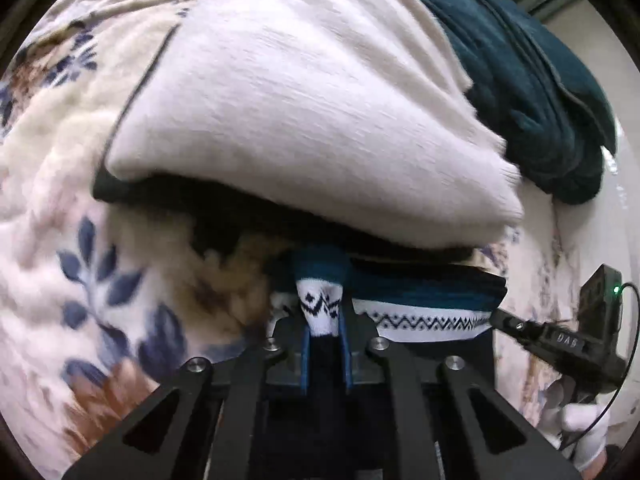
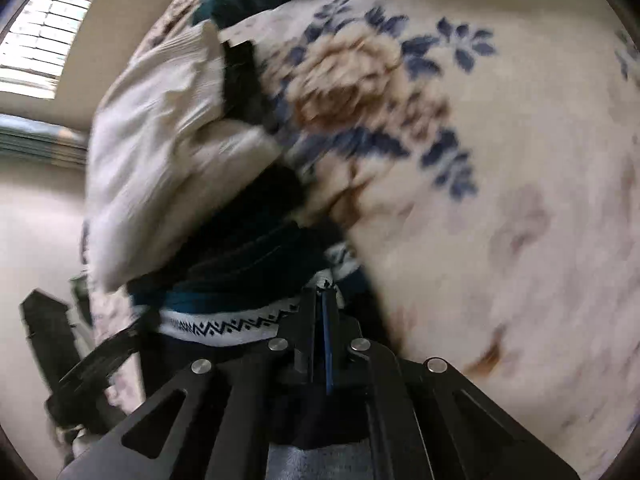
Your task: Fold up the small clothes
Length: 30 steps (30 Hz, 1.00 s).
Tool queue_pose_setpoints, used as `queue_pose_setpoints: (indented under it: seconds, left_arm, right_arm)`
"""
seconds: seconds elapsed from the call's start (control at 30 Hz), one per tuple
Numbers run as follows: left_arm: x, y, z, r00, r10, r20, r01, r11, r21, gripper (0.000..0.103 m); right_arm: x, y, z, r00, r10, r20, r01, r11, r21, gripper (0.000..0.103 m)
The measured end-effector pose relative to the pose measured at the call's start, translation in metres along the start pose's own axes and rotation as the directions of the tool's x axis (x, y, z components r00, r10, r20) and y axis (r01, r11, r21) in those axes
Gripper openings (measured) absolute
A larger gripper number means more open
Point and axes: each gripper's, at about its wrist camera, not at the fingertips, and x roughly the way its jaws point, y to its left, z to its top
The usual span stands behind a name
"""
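Observation:
A small knit garment (image 1: 432, 316) with teal, dark and white bands and a zigzag pattern is stretched between both grippers, just above a floral blanket (image 1: 80, 184). My left gripper (image 1: 322, 312) is shut on one bunched corner of it. My right gripper (image 2: 322, 300) is shut on the other corner (image 2: 224, 324); it also shows in the left wrist view (image 1: 520, 330) at the right. A cream knit garment (image 1: 304, 112) lies folded over dark cloth right behind the held piece, also seen in the right wrist view (image 2: 160, 152).
A dark teal blanket or garment (image 1: 532, 80) lies heaped at the back right. The floral blanket (image 2: 480, 160) covers the bed. A window (image 2: 52, 36) and a pale wall stand to the left in the right wrist view. A white-gloved hand (image 1: 580, 428) holds the right gripper.

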Motion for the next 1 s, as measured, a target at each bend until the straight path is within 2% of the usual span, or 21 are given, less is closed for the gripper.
queue_pose_setpoints:
  seconds: [0.03,0.07,0.1,0.13,0.17,0.2,0.23,0.3,0.37,0.47,0.53,0.57,0.63,0.7,0.77,0.83,0.9,0.93,1.0]
  left_arm:
    - [-0.002,0.004,0.000,1.000,-0.022,-0.004,0.022,1.000,-0.009,0.011]
    - [-0.008,0.006,-0.001,0.999,-0.041,-0.004,0.041,0.999,-0.020,0.012]
    - [-0.013,0.008,-0.003,0.999,-0.043,-0.003,0.043,0.999,-0.027,0.018]
    - [-0.025,0.009,-0.008,0.999,-0.051,0.007,0.051,0.998,-0.036,0.038]
    - [-0.036,0.009,-0.016,0.997,-0.077,0.026,0.078,0.996,-0.047,0.053]
    - [-0.053,0.013,-0.030,0.991,-0.118,0.065,0.122,0.990,-0.065,0.076]
    - [-0.062,0.015,-0.039,0.985,-0.145,0.089,0.152,0.986,-0.075,0.079]
    - [-0.085,0.025,-0.069,0.976,-0.184,0.120,0.200,0.969,-0.142,0.081]
    - [-0.095,0.034,-0.097,0.971,-0.198,0.132,0.224,0.950,-0.218,0.081]
    - [-0.107,0.047,-0.159,0.964,-0.210,0.165,0.257,0.896,-0.362,0.081]
    - [-0.112,0.048,-0.195,0.956,-0.211,0.205,0.282,0.855,-0.436,0.081]
    - [-0.113,0.046,-0.211,0.949,-0.216,0.228,0.302,0.830,-0.469,0.081]
    - [-0.106,0.039,-0.240,0.938,-0.236,0.252,0.337,0.784,-0.521,0.081]
    - [-0.089,0.030,-0.260,0.933,-0.252,0.255,0.354,0.756,-0.550,0.081]
    - [-0.079,0.022,-0.267,0.926,-0.252,0.280,0.370,0.747,-0.552,0.081]
    - [-0.071,0.017,-0.269,0.925,-0.223,0.309,0.365,0.748,-0.554,0.081]
    - [-0.074,0.019,-0.275,0.914,-0.207,0.350,0.385,0.716,-0.583,0.081]
    - [-0.083,0.018,-0.282,0.902,-0.196,0.386,0.403,0.701,-0.588,0.081]
    - [-0.092,0.012,-0.293,0.897,-0.166,0.410,0.399,0.705,-0.586,0.081]
  right_arm:
    - [-0.003,-0.001,0.003,1.000,-0.021,-0.001,0.021,1.000,-0.012,0.002]
    - [-0.006,-0.003,0.005,1.000,-0.005,-0.015,0.005,1.000,-0.017,0.002]
    - [-0.010,-0.006,0.006,0.999,0.023,-0.036,-0.023,1.000,-0.010,0.003]
    - [-0.013,-0.009,0.006,0.997,0.045,-0.063,-0.045,0.999,-0.003,0.005]
    - [-0.019,-0.014,0.003,0.994,0.051,-0.101,-0.052,0.999,-0.006,0.008]
    - [-0.024,-0.017,0.000,0.993,0.054,-0.108,-0.056,0.998,-0.014,0.022]
    - [-0.033,-0.022,-0.007,0.991,0.070,-0.111,-0.073,0.997,-0.025,0.046]
    - [-0.043,-0.032,-0.019,0.986,0.103,-0.133,-0.108,0.994,-0.034,0.062]
    - [-0.048,-0.039,-0.030,0.981,0.096,-0.166,-0.104,0.994,-0.042,0.063]
    - [-0.051,-0.049,-0.050,0.974,0.080,-0.211,-0.093,0.994,-0.055,0.064]
    - [-0.053,-0.055,-0.057,0.970,0.104,-0.219,-0.118,0.992,-0.051,0.079]
    - [-0.054,-0.058,-0.061,0.969,0.113,-0.219,-0.127,0.991,-0.048,0.082]
    - [-0.048,-0.062,-0.060,0.964,0.139,-0.227,-0.149,0.989,-0.024,0.083]
    - [-0.043,-0.062,-0.053,0.962,0.156,-0.225,-0.165,0.986,-0.023,0.083]
    - [-0.030,-0.057,-0.041,0.957,0.174,-0.233,-0.187,0.982,-0.034,0.083]
    - [-0.019,-0.050,-0.029,0.954,0.177,-0.242,-0.195,0.980,-0.049,0.083]
    - [0.002,-0.042,-0.012,0.952,0.172,-0.254,-0.196,0.978,-0.075,0.083]
    - [0.007,-0.040,-0.008,0.952,0.169,-0.256,-0.195,0.977,-0.080,0.083]
    - [0.025,-0.029,0.005,0.942,0.190,-0.276,-0.222,0.971,-0.089,0.083]
